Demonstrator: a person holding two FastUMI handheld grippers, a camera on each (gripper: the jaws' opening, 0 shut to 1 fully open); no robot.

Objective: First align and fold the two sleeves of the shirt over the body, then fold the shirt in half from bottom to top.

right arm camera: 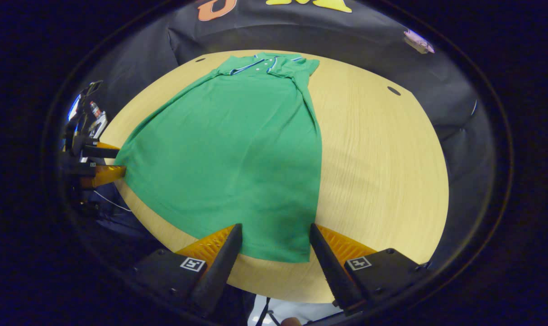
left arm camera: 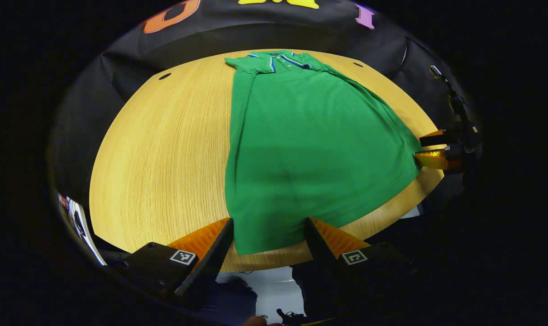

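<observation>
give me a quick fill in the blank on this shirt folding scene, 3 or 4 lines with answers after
1. The shirt on the table is ____ in colour.
2. Its sleeves are already folded over the ____.
3. Both the left gripper and the right gripper have their jaws ____ at the hem.
4. The collar lies at the ____ end of the table from the grippers.

Missing words: green; body; open; far

Green polo shirt (left arm camera: 301,149) lies flat, sleeves folded in, collar far.

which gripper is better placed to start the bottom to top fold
Neither clearly: the left gripper and right gripper each stand open at a bottom corner of the shirt, so both should lift together.
</observation>
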